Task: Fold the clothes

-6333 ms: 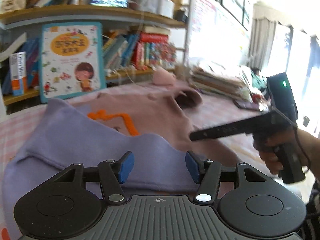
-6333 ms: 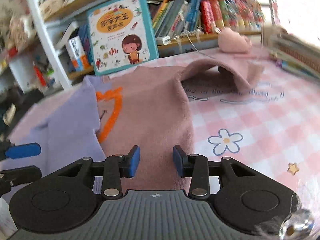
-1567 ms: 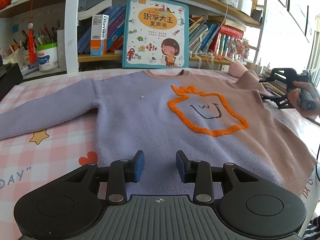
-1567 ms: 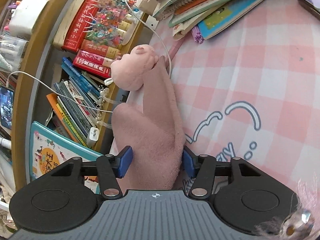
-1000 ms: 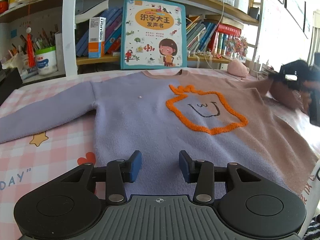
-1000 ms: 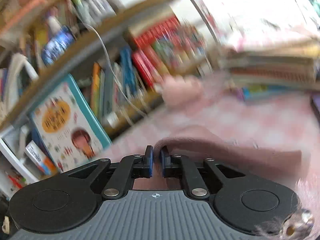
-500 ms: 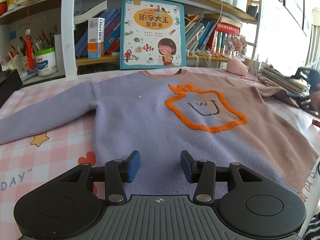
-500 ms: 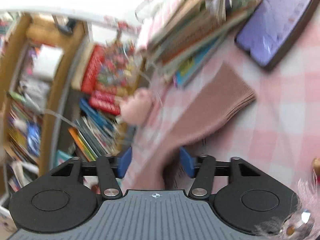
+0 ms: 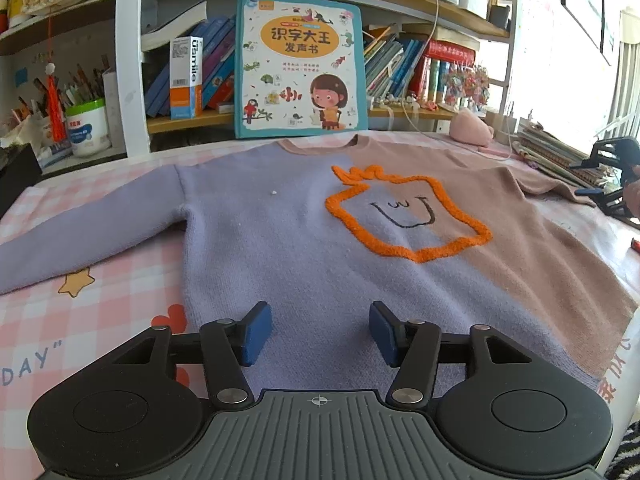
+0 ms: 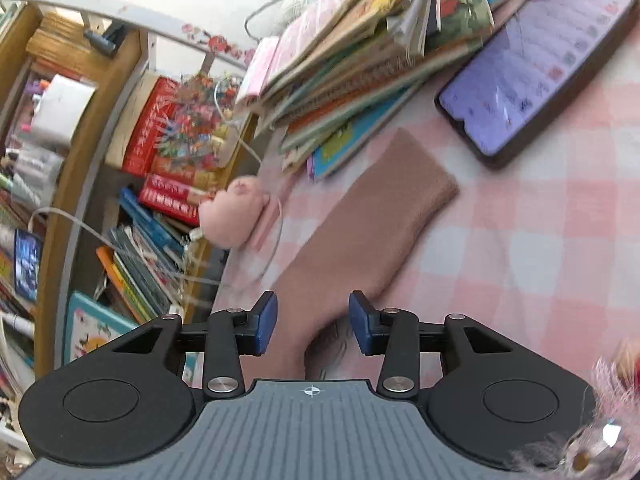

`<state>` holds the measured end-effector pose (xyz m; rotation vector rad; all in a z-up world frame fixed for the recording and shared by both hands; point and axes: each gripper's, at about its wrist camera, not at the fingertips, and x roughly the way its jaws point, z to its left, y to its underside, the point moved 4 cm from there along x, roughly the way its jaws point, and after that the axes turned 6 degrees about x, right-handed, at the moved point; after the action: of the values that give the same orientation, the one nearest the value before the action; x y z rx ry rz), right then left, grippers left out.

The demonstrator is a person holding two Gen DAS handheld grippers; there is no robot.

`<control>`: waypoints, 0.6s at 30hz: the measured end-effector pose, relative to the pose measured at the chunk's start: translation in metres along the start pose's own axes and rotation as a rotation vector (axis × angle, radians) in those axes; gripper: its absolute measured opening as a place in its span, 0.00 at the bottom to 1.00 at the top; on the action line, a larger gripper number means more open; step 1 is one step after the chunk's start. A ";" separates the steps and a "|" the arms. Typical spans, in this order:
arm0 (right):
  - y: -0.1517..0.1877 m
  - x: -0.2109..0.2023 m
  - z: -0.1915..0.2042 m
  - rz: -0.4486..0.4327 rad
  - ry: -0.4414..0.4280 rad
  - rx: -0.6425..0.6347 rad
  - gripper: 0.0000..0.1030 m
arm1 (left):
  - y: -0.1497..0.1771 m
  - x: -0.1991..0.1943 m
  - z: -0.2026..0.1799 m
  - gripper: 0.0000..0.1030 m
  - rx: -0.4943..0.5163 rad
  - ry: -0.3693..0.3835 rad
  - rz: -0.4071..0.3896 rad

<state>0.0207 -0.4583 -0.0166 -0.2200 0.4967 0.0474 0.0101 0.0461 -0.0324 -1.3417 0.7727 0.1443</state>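
One bench (image 9: 120,280), covered in pink-and-white check cloth. One bookshelf (image 9: 132,60) along the far edge, packed with books.

One sweater (image 9: 304,240), spread flat and face up on the bench. Lilac on the left half, dusty pink on the right half, with one orange outlined figure (image 9: 404,216) on the chest. Neckline toward the bookshelf, hem toward the left wrist camera; body axis therefore runs from near edge to far edge. Two sleeves, extended sideways across the bench: lilac sleeve (image 9: 80,228) out to the left, pink sleeve (image 10: 360,232) out to the right, cuff end lying flat just beside one stack of books (image 10: 360,72).

One large picture book (image 9: 300,68), upright against the shelf behind the neckline. One phone (image 10: 536,64), face up beside the stack. One pink plush toy (image 10: 232,216) at the shelf foot, close to the pink sleeve.

Two tools. Left tool (image 9: 319,334): above the lilac hem area, jaws apart and opening, nothing clamped; sweater fabric visible beneath the gap only. Right tool (image 10: 312,324): over the upper part of the pink sleeve, jaws apart and closing, sleeve fabric between them, pads (image 10: 267,322) not pressing on it. Right tool also visible at the far right edge of the left wrist view (image 9: 612,184).
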 end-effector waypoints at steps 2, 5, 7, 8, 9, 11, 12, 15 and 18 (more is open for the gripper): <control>0.003 0.006 -0.001 0.016 0.006 0.010 0.37 | 0.000 0.000 -0.001 0.60 0.006 0.001 0.002; 0.001 0.020 -0.001 0.007 0.034 0.011 0.35 | 0.000 0.000 -0.001 0.60 0.002 0.003 0.000; -0.010 0.032 0.002 -0.039 0.070 -0.014 0.22 | 0.000 -0.001 0.001 0.60 -0.007 0.008 -0.003; -0.017 0.037 0.004 -0.072 0.092 -0.032 0.20 | 0.000 -0.001 0.001 0.60 -0.011 0.009 -0.003; -0.024 0.043 0.006 -0.105 0.109 -0.053 0.18 | 0.000 -0.001 0.002 0.60 -0.014 0.010 -0.004; -0.037 0.053 0.009 -0.139 0.132 -0.088 0.10 | 0.000 -0.001 0.001 0.60 -0.016 0.011 -0.004; -0.042 0.058 0.010 -0.149 0.142 -0.104 0.06 | 0.000 0.000 0.001 0.60 -0.016 0.011 -0.004; -0.045 0.058 0.033 -0.167 0.059 -0.231 0.06 | 0.000 0.000 0.001 0.60 -0.014 0.010 -0.003; -0.034 0.035 0.079 -0.214 -0.175 -0.457 0.06 | 0.000 0.000 -0.001 0.61 -0.002 0.003 0.001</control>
<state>0.0914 -0.4739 0.0411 -0.7094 0.2798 -0.0295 0.0102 0.0449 -0.0323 -1.3438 0.7765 0.1440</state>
